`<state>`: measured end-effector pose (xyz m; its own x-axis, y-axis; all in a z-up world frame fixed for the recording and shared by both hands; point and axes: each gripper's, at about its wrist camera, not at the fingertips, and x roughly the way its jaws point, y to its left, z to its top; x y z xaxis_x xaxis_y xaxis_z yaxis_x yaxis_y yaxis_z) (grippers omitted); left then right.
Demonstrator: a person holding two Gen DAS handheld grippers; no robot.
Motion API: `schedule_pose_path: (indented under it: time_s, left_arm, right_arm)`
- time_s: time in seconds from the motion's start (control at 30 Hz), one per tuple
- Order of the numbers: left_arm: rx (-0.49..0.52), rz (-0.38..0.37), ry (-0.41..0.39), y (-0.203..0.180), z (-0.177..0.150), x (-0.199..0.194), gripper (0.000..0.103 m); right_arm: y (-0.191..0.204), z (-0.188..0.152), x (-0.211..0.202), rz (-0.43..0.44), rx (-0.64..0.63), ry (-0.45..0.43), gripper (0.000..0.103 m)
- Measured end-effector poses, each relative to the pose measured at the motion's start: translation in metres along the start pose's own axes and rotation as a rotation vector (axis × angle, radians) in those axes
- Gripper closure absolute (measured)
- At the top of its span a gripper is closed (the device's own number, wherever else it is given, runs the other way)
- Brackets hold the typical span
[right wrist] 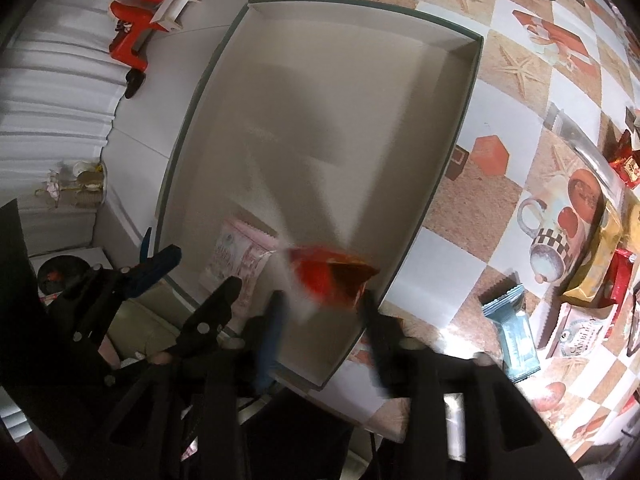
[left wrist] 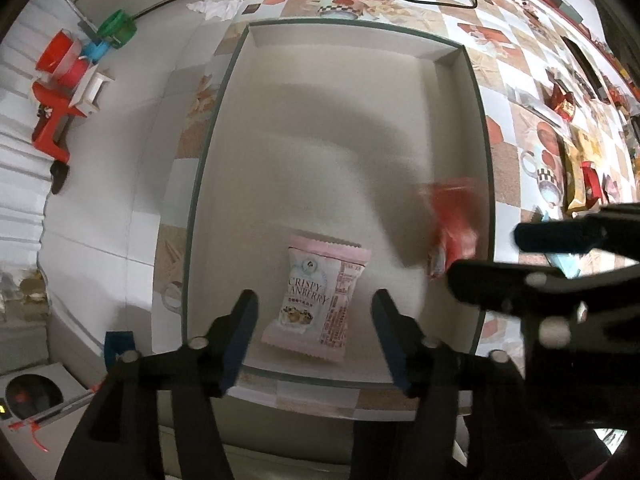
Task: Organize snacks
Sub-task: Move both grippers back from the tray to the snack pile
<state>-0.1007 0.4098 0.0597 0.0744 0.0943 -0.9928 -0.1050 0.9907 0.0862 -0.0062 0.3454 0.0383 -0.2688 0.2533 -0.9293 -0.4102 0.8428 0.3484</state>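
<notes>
Black arms of the left hand-held gripper [left wrist: 314, 320] fill the near edge, jaws standing open over a pink snack pack [left wrist: 318, 300] that lies flat in the big white box [left wrist: 482, 128]. Nothing touches its blue pads. Beside it, the right hand-held gripper [right wrist: 322, 312] is open too, and a blurry red snack [right wrist: 332, 276] sits between its fingers, looking like it is dropping loose into the box. So this step seems to be letting go of two snacks. Next, each hand should go to the worktop [right wrist: 500, 168] on the right, where more snacks wait, like the little blue pack [right wrist: 512, 332].
</notes>
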Motion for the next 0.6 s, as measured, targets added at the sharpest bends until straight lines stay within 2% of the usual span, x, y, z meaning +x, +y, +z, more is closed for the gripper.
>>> schedule_pose_path:
  time_s: [0.3,0.33,0.4,0.6]
  left_arm:
    - [0.016,0.012,-0.012,-0.008,0.001,-0.006,0.029]
    - [0.02,0.014,-0.013,-0.01,0.002,-0.007,0.028]
    - [0.03,0.011,-0.015,-0.005,0.002,-0.006,0.028]
    - [0.055,-0.004,-0.005,-0.018,0.008,-0.008,0.025]
  right_arm:
    - [-0.013,-0.001,-0.009,-0.009,0.025,-0.022,0.034]
    - [-0.015,-0.001,-0.01,-0.011,0.031,-0.025,0.023]
    - [-0.023,-0.002,-0.015,-0.009,0.047,-0.042,0.011]
    - [-0.042,-0.006,-0.024,-0.023,0.099,-0.054,0.011]
